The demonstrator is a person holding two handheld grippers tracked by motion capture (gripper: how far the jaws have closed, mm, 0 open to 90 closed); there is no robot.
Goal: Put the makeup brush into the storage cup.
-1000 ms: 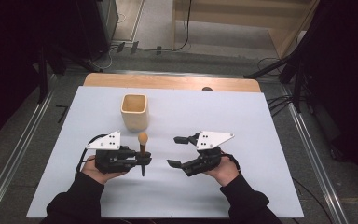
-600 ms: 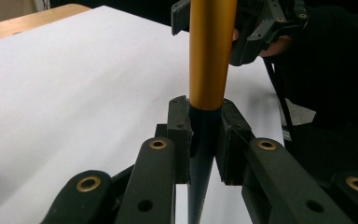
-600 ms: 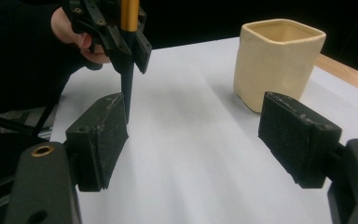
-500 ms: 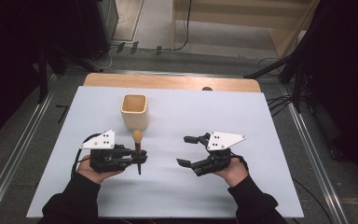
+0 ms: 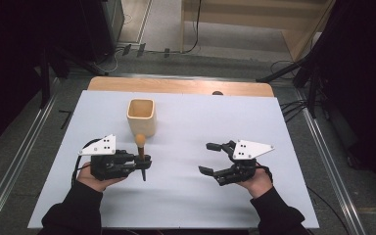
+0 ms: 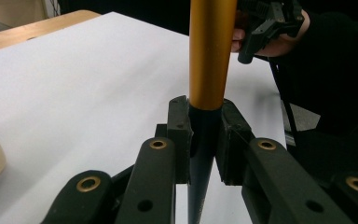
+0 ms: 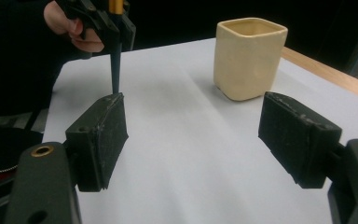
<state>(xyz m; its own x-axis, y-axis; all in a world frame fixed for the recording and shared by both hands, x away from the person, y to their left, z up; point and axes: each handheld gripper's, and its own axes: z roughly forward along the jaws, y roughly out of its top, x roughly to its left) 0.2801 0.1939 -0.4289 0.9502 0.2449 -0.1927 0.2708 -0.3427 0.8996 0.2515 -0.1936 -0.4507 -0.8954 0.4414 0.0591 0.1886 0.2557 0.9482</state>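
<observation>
Pen (image 5: 141, 155) stands pinched low in the left tool (image 5: 146, 163); it may tip short of the cup (image 5: 141, 116). Right tool (image 5: 209, 157) gapes, holding nothing.

– What carries the things here?
– A table (image 5: 186, 205) with a white top. At the far edge a strip of bare wood (image 5: 176, 86) shows.
– What stands directly on the white top?
– One cream cup (image 5: 141, 117) with a square mouth. It is upright, in the far half, left of the middle. Its mouth is open to above.
– Anything beside the table?
– A metal rail (image 5: 329, 161) runs along each side.
</observation>
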